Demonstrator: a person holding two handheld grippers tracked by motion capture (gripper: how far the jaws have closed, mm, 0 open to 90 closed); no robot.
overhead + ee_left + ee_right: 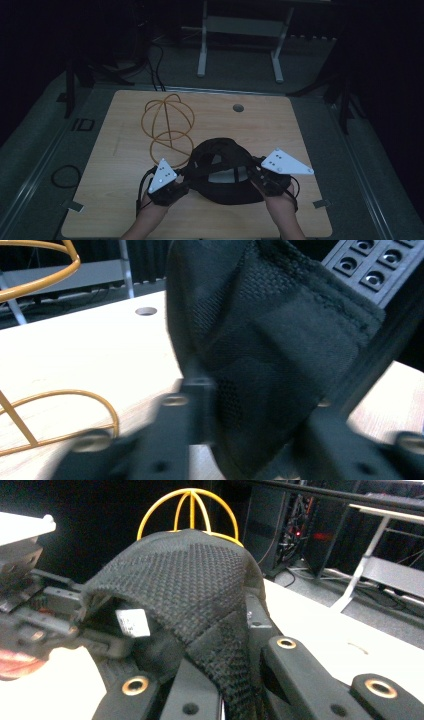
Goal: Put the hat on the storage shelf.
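The right gripper (220, 680) is pinched tight on the rim of the black cap (190, 580), its jaws pressed together over the woven band. The left gripper (235, 435) has the opposite edge of the cap (270, 355) between its jaws, which look clamped onto the fabric, though that view is blurred at the bottom and the contact itself is hard to read.

In the high view the cap (225, 170) hangs between the two grippers — left gripper (175, 187) at one side, right gripper (265, 180) at the other — with its hollow facing up and a pale label inside. So the step in hand seems to be a two-sided hold on the rim, stretched open.

Beyond the grippers, further up the table (300, 130), stands the yellow wire hat stand (167, 120). The next move likely calls for lifting the cap, turning it dome-up and carrying it over that frame while both pinches hold — a slipped edge would let it sag.

The room is dim; the cap's brim and the foot of the stand are hard to make out.
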